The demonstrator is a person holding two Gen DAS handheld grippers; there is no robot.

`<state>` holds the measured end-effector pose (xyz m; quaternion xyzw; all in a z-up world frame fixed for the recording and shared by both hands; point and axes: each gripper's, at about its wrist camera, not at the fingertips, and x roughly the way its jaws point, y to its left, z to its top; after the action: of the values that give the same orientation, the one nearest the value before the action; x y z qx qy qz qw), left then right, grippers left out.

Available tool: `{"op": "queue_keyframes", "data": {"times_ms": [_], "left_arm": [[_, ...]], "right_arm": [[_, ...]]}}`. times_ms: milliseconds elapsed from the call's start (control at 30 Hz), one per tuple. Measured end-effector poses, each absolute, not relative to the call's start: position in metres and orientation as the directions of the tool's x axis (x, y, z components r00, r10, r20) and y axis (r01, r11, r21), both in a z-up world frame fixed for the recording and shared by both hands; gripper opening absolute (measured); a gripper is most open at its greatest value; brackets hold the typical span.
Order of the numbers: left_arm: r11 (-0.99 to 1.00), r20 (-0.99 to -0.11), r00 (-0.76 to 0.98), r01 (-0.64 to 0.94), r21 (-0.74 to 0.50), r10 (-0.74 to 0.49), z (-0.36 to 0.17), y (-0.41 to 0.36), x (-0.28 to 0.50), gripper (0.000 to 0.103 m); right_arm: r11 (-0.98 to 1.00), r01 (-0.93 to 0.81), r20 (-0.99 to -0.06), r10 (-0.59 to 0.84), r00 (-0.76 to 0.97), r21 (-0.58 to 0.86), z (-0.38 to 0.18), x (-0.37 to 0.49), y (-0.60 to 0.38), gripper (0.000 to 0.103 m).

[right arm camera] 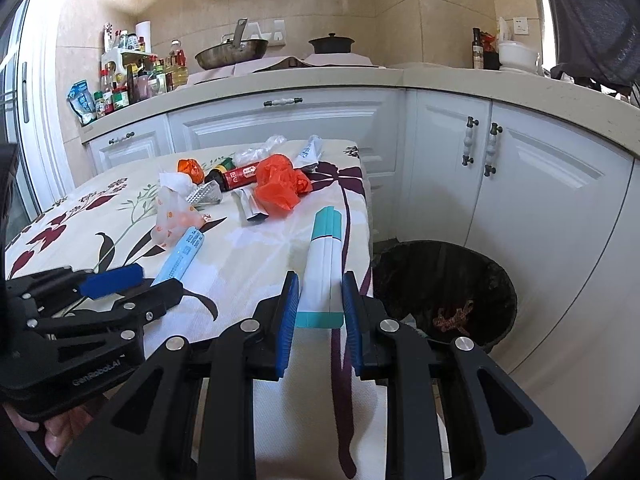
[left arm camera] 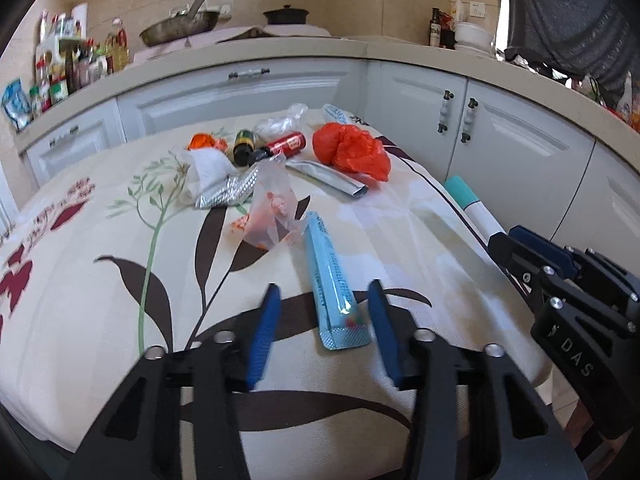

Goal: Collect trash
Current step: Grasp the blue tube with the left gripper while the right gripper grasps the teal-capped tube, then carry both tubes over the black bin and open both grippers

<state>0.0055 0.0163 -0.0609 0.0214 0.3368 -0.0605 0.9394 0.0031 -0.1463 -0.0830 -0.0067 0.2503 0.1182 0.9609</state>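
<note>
Frying pan (right arm camera: 232,53) and black pot (right arm camera: 331,45) on the counter (right arm camera: 360,76); white cabinets (right arm camera: 540,184) below.

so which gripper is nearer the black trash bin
Right. The right gripper, shut on the white and teal box, sits at the table edge just beside the trash bin. The left gripper is farther over the table, around the blue packet.
</note>
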Motion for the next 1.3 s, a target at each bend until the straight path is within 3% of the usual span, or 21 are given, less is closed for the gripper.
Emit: {"op": "queue_keyframes", "data": {"times_ms": [67,600,900,1300], "left_arm": [[0.991,-0.632,0.769,0.135,0.013,-0.096,-0.061,0.014,0.005,0.023],[0.984,-0.559,0.817,0.175,0.013,-0.138,-0.036,0.008,0.001,0.021],[0.974,-0.485,0.852,0.227,-0.002,-0.199,-0.002,-0.018,0.024,0.021],[0.947,-0.47,0.835,0.321,-0.003,-0.285,0.019,-0.083,0.074,0.021]], "right_arm": [[0.972,-0.228,-0.48,0.224,0.848,0.05,-0.083,0.003,-0.148,0.022],[0.979,-0.203,-0.445,0.194,0.874,0.027,-0.066,0.002,-0.157,0.022],[0.994,-0.107,-0.399,0.1,0.911,0.004,-0.044,0.014,-0.192,0.022],[1.0,0.016,-0.352,-0.012,0.936,0.008,-0.022,0.05,-0.254,0.022]]}}
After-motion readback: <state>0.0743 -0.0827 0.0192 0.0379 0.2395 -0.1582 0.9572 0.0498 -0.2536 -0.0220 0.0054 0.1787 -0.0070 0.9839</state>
